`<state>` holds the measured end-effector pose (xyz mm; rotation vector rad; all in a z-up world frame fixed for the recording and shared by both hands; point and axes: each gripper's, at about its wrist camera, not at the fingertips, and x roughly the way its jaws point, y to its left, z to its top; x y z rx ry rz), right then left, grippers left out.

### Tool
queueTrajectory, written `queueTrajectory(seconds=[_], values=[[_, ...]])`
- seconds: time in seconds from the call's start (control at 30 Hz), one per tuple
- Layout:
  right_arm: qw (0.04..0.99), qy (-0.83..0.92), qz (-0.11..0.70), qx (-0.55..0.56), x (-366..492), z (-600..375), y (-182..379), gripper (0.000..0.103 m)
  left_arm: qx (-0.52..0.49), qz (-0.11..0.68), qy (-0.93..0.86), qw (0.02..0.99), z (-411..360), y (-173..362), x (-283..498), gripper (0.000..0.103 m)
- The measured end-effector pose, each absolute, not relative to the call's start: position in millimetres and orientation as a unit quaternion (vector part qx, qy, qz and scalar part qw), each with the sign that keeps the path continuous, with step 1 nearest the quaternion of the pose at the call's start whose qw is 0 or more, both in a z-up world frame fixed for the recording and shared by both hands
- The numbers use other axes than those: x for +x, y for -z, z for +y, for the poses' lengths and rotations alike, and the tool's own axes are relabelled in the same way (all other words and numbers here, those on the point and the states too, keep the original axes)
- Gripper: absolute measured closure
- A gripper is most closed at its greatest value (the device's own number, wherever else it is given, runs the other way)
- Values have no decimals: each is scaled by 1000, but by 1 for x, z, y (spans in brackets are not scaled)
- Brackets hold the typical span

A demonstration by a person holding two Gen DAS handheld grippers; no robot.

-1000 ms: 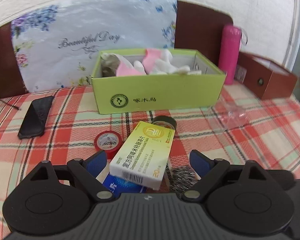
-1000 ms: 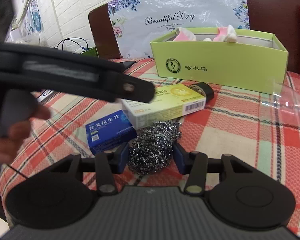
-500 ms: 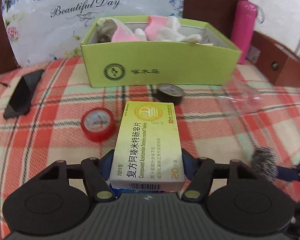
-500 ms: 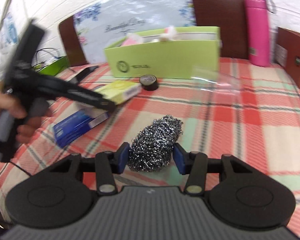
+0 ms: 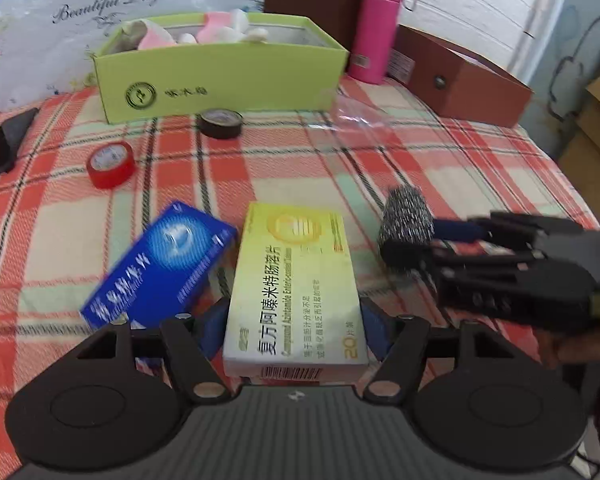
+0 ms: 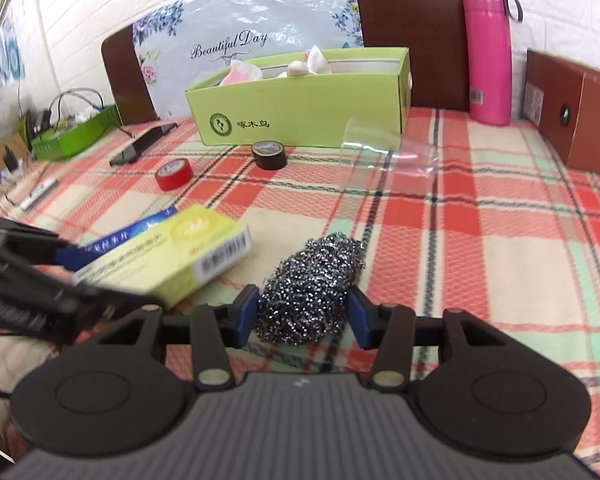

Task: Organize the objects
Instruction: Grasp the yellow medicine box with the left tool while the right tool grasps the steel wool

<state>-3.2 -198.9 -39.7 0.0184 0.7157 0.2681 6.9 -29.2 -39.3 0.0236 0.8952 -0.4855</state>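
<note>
My left gripper (image 5: 294,324) is shut on a yellow medicine box (image 5: 296,284), its pads pressing the box's long sides. A blue medicine box (image 5: 160,264) lies tilted and blurred just left of it on the plaid cloth. My right gripper (image 6: 304,316) is shut on a ball of steel wool (image 6: 308,288); in the left wrist view that steel wool (image 5: 406,216) hangs to the right of the yellow box. An open green box (image 6: 300,100) holding pink and white cloths stands at the back.
Red tape (image 5: 111,164) and black tape (image 5: 221,123) lie before the green box (image 5: 220,76). A clear plastic cup (image 6: 384,148) lies on its side. A pink bottle (image 5: 374,28), brown box (image 5: 460,80), black phone (image 5: 4,144) and green basket (image 6: 72,132) ring the bed.
My left gripper closed on the yellow box and carried it off the blue box, which now shows. My right gripper took the steel wool away to the right of the boxes.
</note>
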Motion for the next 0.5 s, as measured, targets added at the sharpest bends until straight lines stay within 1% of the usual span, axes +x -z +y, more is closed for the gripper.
queueTrajectory(seconds=[0.1, 0.17, 0.27, 0.3, 0.33, 0.4, 0.5], values=[[927, -112, 359, 14, -4, -209, 41, 55, 10, 439, 231, 868, -26, 51, -1, 32], [926, -108, 361, 27, 0, -211, 41, 55, 5, 445, 218, 869, -29, 60, 3, 29], [927, -111, 358, 12, 0, -203, 37, 52, 25, 426, 206, 881, -41, 60, 7, 26], [927, -115, 357, 5, -1, -201, 36, 50, 36, 424, 206, 881, -44, 61, 9, 26], [927, -118, 356, 0, -2, -199, 35, 47, 46, 423, 208, 881, -47, 62, 10, 26], [927, -113, 357, -1, -3, -198, 34, 44, 56, 420, 219, 879, -48, 61, 10, 33], [926, -101, 364, 14, 3, -200, 34, 44, 48, 423, 221, 878, -48, 61, 12, 34]])
